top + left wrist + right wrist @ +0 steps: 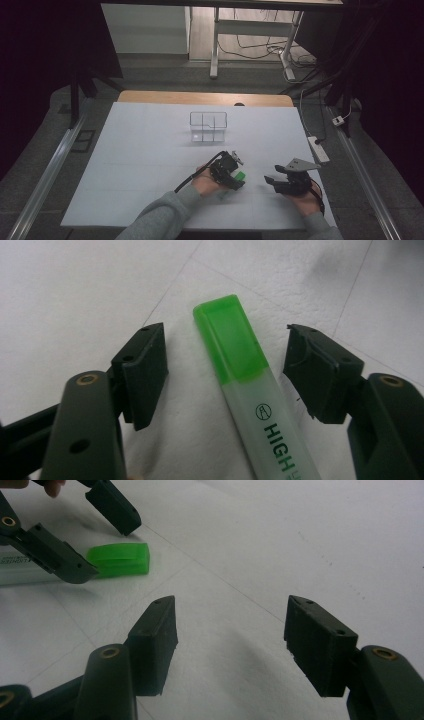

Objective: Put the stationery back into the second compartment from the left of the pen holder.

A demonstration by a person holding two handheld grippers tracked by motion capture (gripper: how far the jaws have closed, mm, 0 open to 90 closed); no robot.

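Table: white sheet-covered table (140,165) carries everything.
Organiser: clear plastic compartment box (208,126), mid-table toward the far edge.
Right gripper (272,181): near the front right corner, jaws apart, nothing between them.
Left gripper (227,367): jaws spread, straddling the marker without touching it.
Highlighter: green-capped translucent highlighter pen (235,347) lies flat near the front edge.
Advice: centre the jaws, close squarely across the barrel.

– What stands around the left gripper (227,372)?

– The green highlighter (250,385) lies between its spread jaws, gaps either side. Bare white table (145,165) ahead.

– And the right gripper (230,645)?

– Nothing between its jaws. The left gripper sits near, to its left; the clear wire basket (208,127) stands well beyond both.
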